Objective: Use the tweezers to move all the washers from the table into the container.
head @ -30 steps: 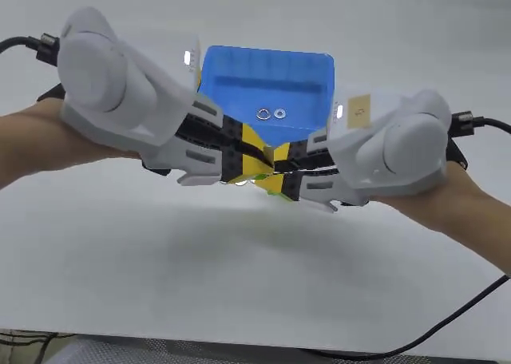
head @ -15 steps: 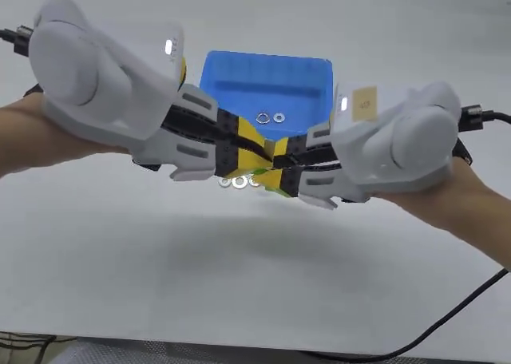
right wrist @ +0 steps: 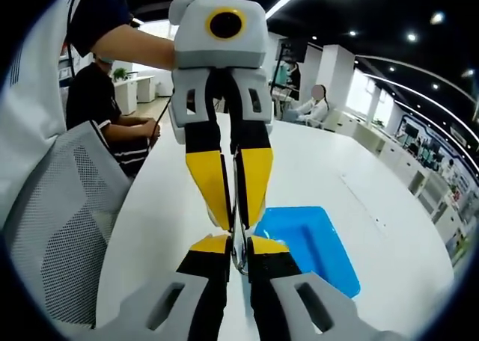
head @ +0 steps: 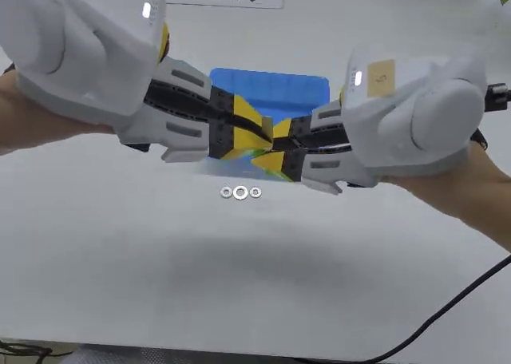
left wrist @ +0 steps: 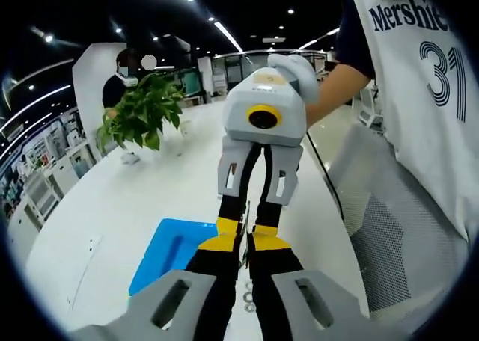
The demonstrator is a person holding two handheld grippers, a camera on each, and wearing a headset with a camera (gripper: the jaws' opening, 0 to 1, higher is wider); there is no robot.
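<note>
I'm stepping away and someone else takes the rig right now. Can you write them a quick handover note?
Left tool and right tool: tip to tip above the table, both apparently shut on the tweezers between them.
Three washers lie in a row on the table, in front of the blue container.
Done: cannot tell; the tools hide the container's floor.
To do: tweezer those three washers into the container.

I log by colour:
- left gripper (head: 262, 136): white shell, black jaws tipped yellow
- right gripper (head: 271, 152): the same white, black and yellow
- tweezers (right wrist: 238, 240): steel grey
- container (head: 271, 89): bright blue
- washers (head: 240, 192): silver
- bench (head: 239, 260): plain white
- cable (head: 447, 312): black
- plant (left wrist: 142, 117): green
- jersey (left wrist: 419, 94): white, dark lettering
</note>
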